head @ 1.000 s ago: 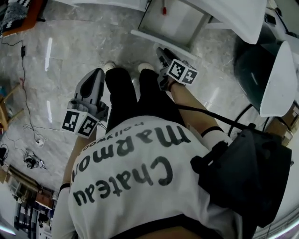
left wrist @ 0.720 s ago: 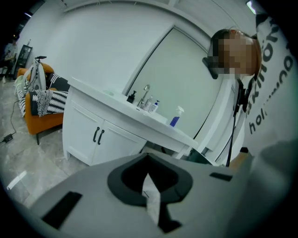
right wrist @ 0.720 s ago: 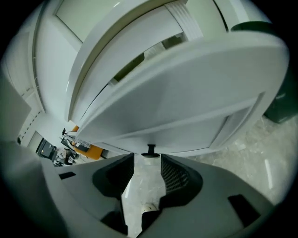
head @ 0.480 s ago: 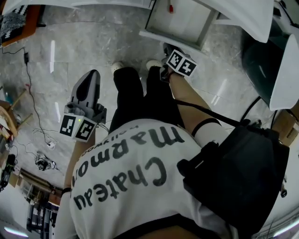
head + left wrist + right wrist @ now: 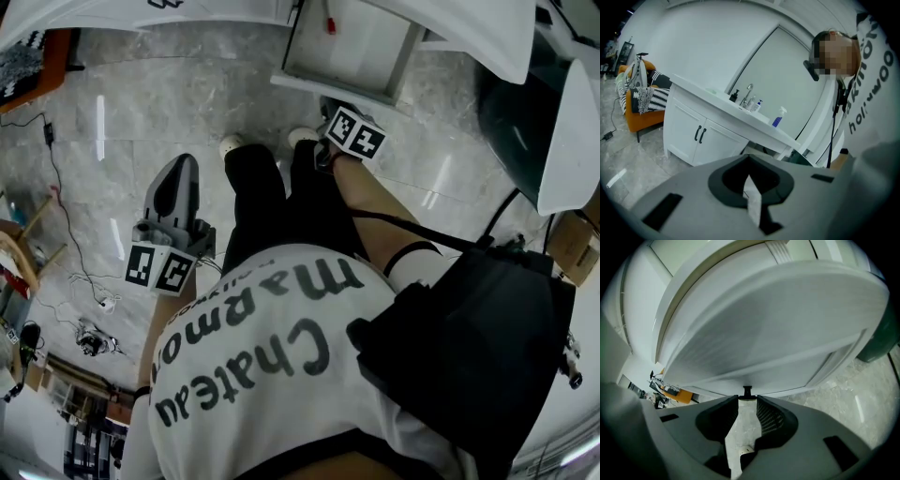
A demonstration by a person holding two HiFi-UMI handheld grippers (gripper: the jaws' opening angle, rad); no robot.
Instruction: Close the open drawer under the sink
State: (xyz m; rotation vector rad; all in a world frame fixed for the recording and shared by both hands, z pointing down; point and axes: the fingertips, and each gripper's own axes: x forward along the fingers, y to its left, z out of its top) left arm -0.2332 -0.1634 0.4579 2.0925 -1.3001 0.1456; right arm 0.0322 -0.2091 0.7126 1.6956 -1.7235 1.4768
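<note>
The white drawer (image 5: pixel 352 42) stands pulled open at the top of the head view, a small red item (image 5: pixel 330 22) inside. My right gripper (image 5: pixel 325 106) points steeply down at its front edge (image 5: pixel 323 89). In the right gripper view the drawer front (image 5: pixel 773 333) fills the frame. Its small black handle (image 5: pixel 747 390) sits just at the tips of my right gripper (image 5: pixel 747 399), whose jaws are closing and stand apart, not pressing on it. My left gripper (image 5: pixel 178 167) hangs over the floor, shut and empty. From the left gripper (image 5: pixel 749 158) I see the white vanity (image 5: pixel 693 133).
A dark round bin (image 5: pixel 511 127) and a white curved panel (image 5: pixel 572 141) stand at the right. Cables (image 5: pixel 56 216) trail over the marble floor at the left, near an orange chair (image 5: pixel 42 42). My shoes (image 5: pixel 230 145) are just before the drawer. A faucet (image 5: pixel 747 96) and spray bottle (image 5: pixel 777 117) top the vanity.
My right gripper has tipped down and drawn closer to the drawer's front edge. The left gripper has shifted a little over the floor.
</note>
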